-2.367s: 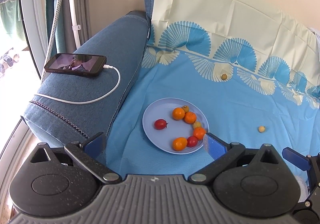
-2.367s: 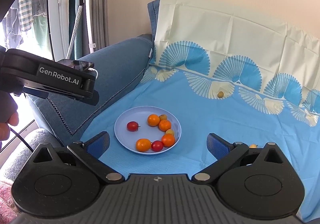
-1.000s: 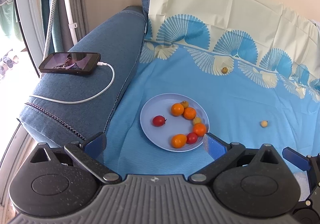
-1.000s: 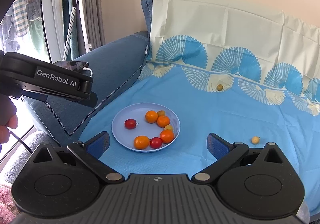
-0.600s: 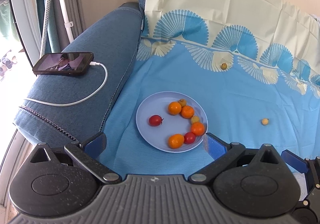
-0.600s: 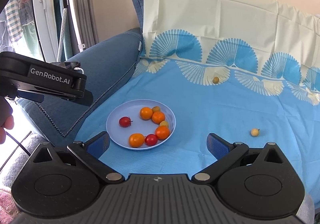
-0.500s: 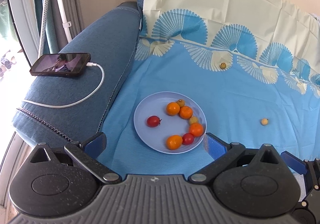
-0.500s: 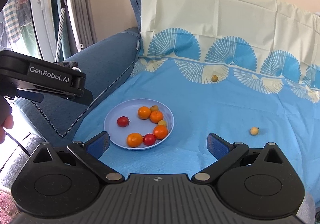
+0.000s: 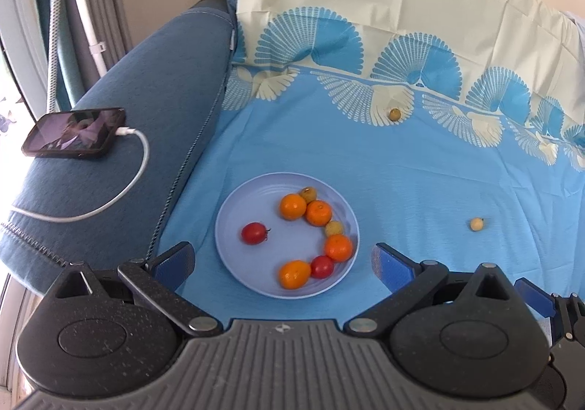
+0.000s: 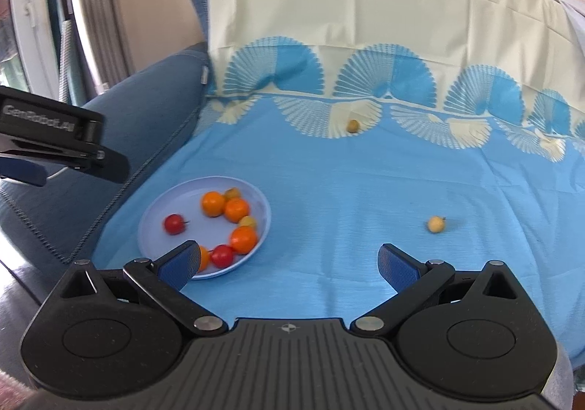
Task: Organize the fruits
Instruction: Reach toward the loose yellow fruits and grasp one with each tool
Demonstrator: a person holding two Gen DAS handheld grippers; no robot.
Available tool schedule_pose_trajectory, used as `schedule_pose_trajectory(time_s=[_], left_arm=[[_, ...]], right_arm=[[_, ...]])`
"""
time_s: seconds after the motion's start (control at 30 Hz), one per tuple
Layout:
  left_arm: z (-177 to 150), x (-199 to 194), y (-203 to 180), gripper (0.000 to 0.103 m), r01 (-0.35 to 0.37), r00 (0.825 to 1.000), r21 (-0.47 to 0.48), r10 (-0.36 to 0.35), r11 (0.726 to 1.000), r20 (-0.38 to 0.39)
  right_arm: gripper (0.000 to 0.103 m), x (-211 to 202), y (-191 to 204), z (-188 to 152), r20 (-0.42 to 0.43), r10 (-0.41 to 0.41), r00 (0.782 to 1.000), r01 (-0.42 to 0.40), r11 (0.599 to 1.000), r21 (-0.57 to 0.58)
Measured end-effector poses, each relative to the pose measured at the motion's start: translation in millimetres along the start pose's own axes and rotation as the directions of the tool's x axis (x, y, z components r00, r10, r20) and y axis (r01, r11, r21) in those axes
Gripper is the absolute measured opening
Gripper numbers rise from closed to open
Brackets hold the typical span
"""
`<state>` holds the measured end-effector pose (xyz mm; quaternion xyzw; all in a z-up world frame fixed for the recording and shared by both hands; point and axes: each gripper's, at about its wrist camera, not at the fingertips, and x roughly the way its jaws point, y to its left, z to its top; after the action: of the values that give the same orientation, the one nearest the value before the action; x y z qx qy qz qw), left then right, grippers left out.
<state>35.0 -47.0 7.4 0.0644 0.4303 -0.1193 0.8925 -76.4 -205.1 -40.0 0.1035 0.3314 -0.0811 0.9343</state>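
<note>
right hand-held gripper nearer the loose pale fruit than before — both hand-held grippers spread wide, empty

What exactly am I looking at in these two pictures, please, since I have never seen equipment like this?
There is no robot here: a person holds a two-finger gripper in each hand, each carrying a fisheye camera looking along its blue-padded fingers. One picture comes from the left gripper, the other from the right gripper. Both are open and hold nothing. Ahead is a sofa under a blue patterned sheet. On it sits a pale blue plate holding orange, red and small yellowish fruits. Two small fruits lie loose on the sheet: a pale one and a browner one. A charging phone rests on the armrest.
</note>
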Motion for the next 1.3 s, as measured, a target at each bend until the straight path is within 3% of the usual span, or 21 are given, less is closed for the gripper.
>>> schedule_pose_trajectory(time_s=[0.2,0.4,0.53,0.57,0.67,0.83,0.87,0.9,0.97,1.07,1.17,1.3], left_arm=[[16.1,22.6,-17.9,0.103,0.016,0.999,0.023,-0.015,1.0,-0.03],[40.4,58.3,-44.9,0.103,0.015,0.998,0.041,-0.013,0.999,-0.068],[65.5,94.7,-73.8,0.103,0.019,0.997,0.053,-0.015,0.998,-0.08],[72.9,106.5,-81.6,0.103,0.023,0.996,0.052,-0.019,0.998,-0.086],[95.6,145.9,-105.5,0.103,0.02,0.994,0.044,-0.016,0.999,-0.107],[129.1,204.8,-143.4,0.103,0.033,0.993,0.017,-0.031,0.999,-0.112],[135.2,215.3,-150.4,0.103,0.05,0.993,0.009,-0.049,0.999,-0.104],[141.0,226.0,-158.5,0.103,0.065,0.993,0.005,-0.064,0.998,-0.095],[153.2,250.9,-177.5,0.103,0.066,0.996,0.018,-0.065,0.998,-0.066],[171.2,293.2,-206.2,0.103,0.058,0.998,0.064,-0.056,0.996,-0.029],[187.6,343.0,-225.7,0.103,0.047,0.997,0.081,-0.042,0.996,-0.062],[201.3,396.3,-233.7,0.103,-0.005,0.994,0.042,0.01,0.999,-0.109]], right_arm=[[0.102,35.1,-37.3,1.6,0.018,-0.116,0.993,0.116,0.993,0.015],[0.102,100.8,-95.3,1.4,0.004,-0.272,0.962,0.271,0.96,0.073],[0.101,149.9,-132.3,-5.1,-0.041,-0.31,0.95,0.312,0.944,0.107],[0.096,159.8,-140.1,-7.1,-0.048,-0.305,0.951,0.309,0.945,0.111],[0.066,187.6,-157.4,-11.4,-0.066,-0.309,0.949,0.315,0.942,0.118],[0.06,210.2,-170.1,-17.0,-0.082,-0.306,0.948,0.315,0.938,0.142],[0.051,209.3,-169.4,-18.4,-0.067,-0.311,0.948,0.318,0.94,0.123],[0.026,208.3,-169.2,-17.9,-0.059,-0.314,0.948,0.318,0.943,0.096],[0.027,205.5,-177.0,-17.8,-0.046,-0.377,0.925,0.379,0.921,0.088],[0.027,208.8,-212.3,-16.7,-0.07,-0.462,0.884,0.467,0.866,0.18],[0.027,213.0,-237.0,-14.8,-0.07,-0.513,0.855,0.513,0.821,0.249],[0.028,219.0,-240.5,-17.2,-0.062,-0.525,0.849,0.521,0.811,0.264]])
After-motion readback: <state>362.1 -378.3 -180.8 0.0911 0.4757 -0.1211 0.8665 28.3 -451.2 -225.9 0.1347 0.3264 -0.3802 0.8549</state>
